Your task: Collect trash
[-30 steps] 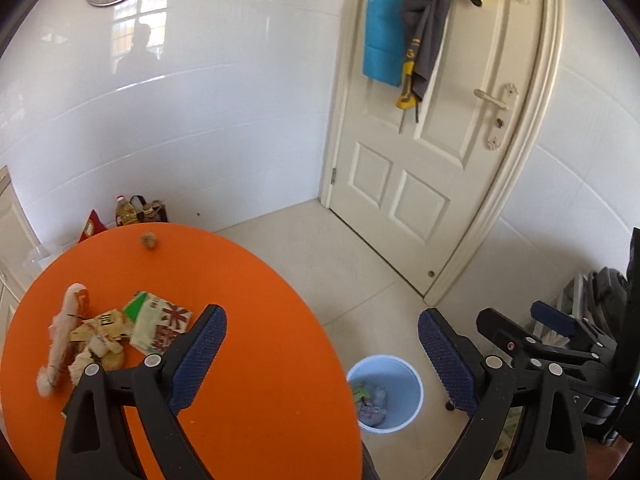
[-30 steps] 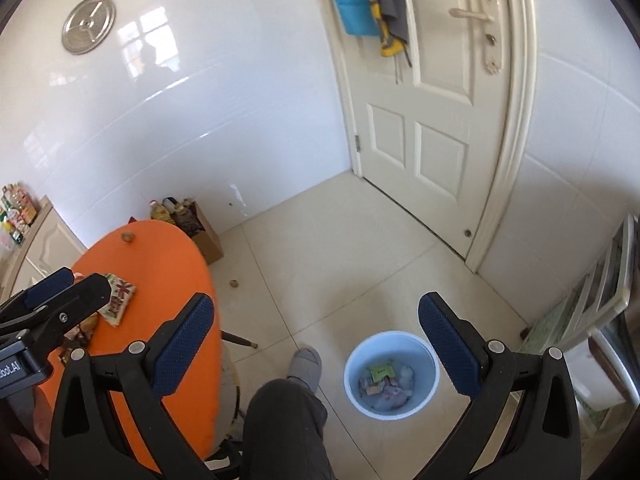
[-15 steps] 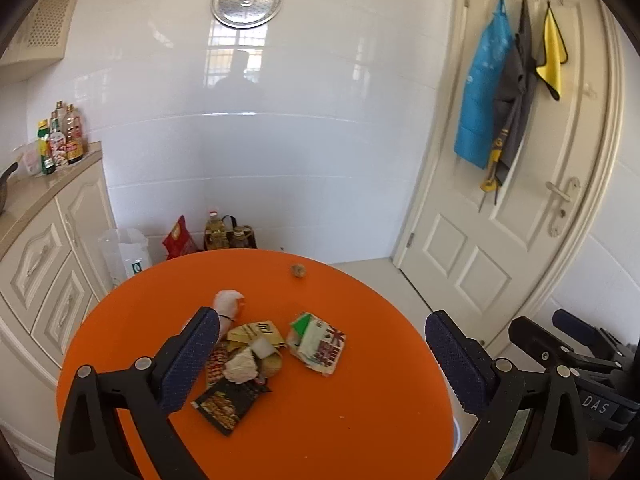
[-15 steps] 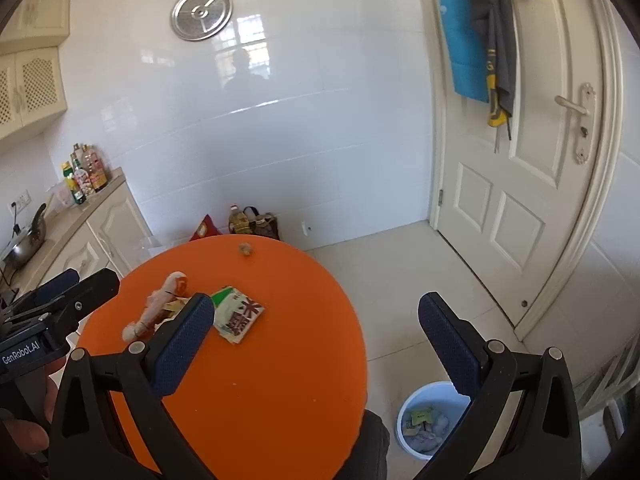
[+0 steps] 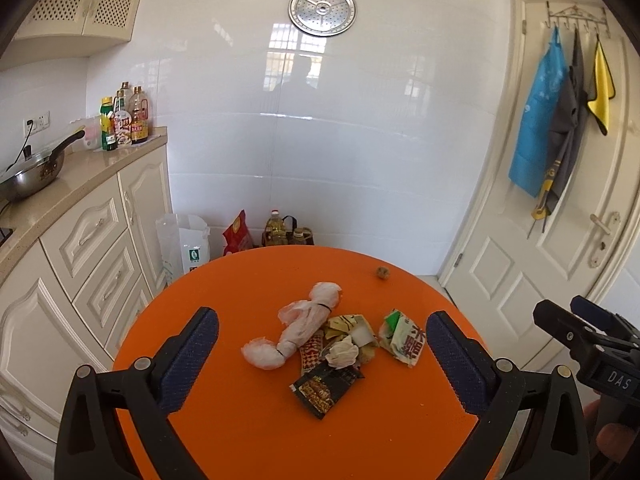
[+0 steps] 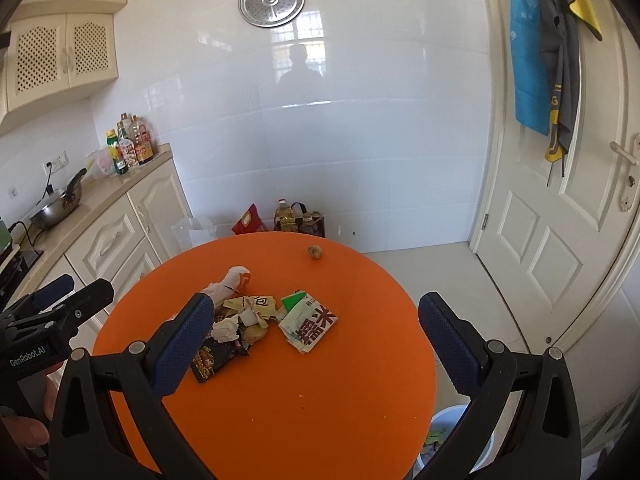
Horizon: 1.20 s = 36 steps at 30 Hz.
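Observation:
A pile of trash lies mid-way across the round orange table (image 5: pixel 280 432): a knotted white bag (image 5: pixel 298 332), a crumpled paper (image 5: pixel 342 354), a dark snack wrapper (image 5: pixel 324 388) and a green-and-white wrapper (image 5: pixel 404 338). A small brown ball (image 5: pixel 383 272) sits apart near the far edge. My left gripper (image 5: pixel 320 328) hangs open above the pile, nothing between its fingers. My right gripper (image 6: pixel 316 312) is open too, over the same pile, with the green-and-white wrapper (image 6: pixel 310 324) and dark wrapper (image 6: pixel 214 358) below it. Each gripper shows at the edge of the other's view.
A blue bin (image 6: pixel 444 428) with wrappers inside peeks out below the table's right edge. Cream cabinets and a counter (image 5: pixel 80 168) with a wok and bottles run along the left. Bags and oil bottles (image 5: pixel 280 230) stand on the floor behind the table. A white door (image 5: pixel 560 240) is at right.
Both views have swung from the floor and bin up and left onto the table, so the trash pile is now centred. Both grippers have stayed open and empty.

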Each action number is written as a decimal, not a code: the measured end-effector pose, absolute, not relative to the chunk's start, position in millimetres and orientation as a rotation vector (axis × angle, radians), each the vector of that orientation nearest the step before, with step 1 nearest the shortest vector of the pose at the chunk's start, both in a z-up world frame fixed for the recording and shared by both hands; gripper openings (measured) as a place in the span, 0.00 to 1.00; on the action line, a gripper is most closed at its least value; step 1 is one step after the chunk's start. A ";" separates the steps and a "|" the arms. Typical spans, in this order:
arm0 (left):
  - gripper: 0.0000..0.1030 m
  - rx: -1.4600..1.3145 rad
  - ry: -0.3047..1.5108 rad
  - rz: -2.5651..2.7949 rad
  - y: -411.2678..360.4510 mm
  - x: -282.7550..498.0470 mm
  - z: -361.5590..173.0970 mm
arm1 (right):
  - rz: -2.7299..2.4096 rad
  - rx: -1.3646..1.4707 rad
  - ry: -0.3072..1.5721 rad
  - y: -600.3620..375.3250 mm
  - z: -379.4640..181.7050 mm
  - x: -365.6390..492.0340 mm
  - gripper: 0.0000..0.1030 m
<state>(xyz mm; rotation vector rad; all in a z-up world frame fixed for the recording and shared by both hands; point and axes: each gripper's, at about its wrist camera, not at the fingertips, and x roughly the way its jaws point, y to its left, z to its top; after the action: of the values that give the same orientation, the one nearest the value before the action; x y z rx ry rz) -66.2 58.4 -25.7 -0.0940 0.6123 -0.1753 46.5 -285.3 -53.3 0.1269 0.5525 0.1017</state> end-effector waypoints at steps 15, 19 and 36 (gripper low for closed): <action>0.99 -0.008 0.748 -0.141 33.3 49.1 -56.6 | 0.100 0.093 0.706 -275.2 -105.5 108.5 1.00; 0.99 0.041 0.800 -0.152 23.2 103.8 -74.5 | 0.094 0.090 0.776 -272.0 -133.0 138.2 1.00; 0.50 0.057 1.030 -0.309 -39.2 288.0 -155.7 | 0.107 0.114 0.975 -243.1 -218.6 224.4 0.84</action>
<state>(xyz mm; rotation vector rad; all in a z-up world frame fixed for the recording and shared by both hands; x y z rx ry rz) 288.0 -39.2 -155.7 0.0567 1.0297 -0.3087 224.4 -243.1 -218.6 0.1141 0.9746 0.1069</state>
